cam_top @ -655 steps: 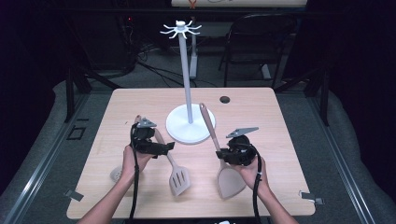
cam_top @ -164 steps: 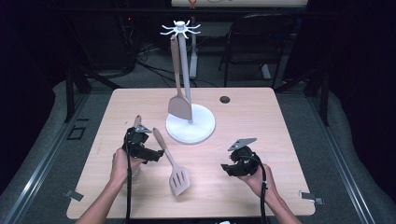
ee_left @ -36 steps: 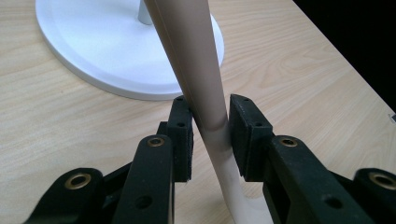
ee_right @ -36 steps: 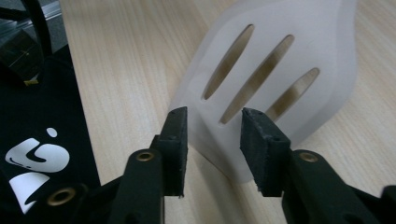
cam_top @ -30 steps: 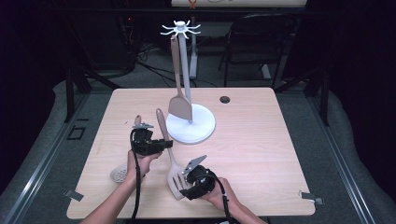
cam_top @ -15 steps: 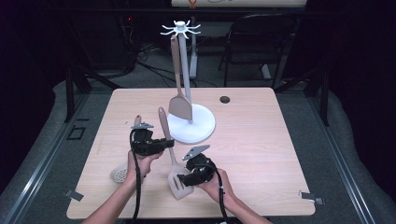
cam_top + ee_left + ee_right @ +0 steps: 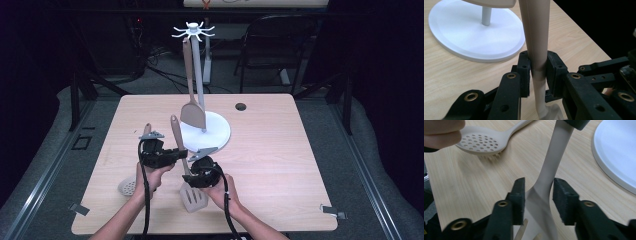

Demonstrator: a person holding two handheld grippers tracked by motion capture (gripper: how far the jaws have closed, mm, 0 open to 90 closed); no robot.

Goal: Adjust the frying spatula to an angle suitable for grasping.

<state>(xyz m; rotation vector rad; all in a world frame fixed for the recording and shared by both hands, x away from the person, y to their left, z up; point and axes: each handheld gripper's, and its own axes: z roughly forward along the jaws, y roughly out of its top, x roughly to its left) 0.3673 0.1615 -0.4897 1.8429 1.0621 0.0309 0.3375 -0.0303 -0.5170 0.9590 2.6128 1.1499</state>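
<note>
The slotted turner (image 7: 186,170) lies slanted near the middle of the wooden table (image 7: 280,150), its handle pointing far toward the white round base (image 7: 212,131) of the utensil stand (image 7: 196,75) and its slotted blade at the near end. The left gripper (image 7: 172,156) is clamped on the turner's handle; in the left gripper view both black pads press the beige shaft (image 7: 537,50) from either side with no gap showing. The right gripper (image 7: 192,177) sits just nearer, at the neck where handle widens into blade. In the right gripper view its jaws straddle that neck (image 7: 544,187), narrowed but with a sliver of table visible on each side, so they seem not quite closed on it, though the blur makes this hard to judge.

A solid spatula (image 7: 191,100) hangs from one of the hooks at the top of the stand, its blade just above the base. A perforated spoon (image 7: 131,182) lies on the table to the left of the left hand (image 7: 150,176), its bowl near the front edge. A small dark hole (image 7: 241,106) marks the far side of the table.
</note>
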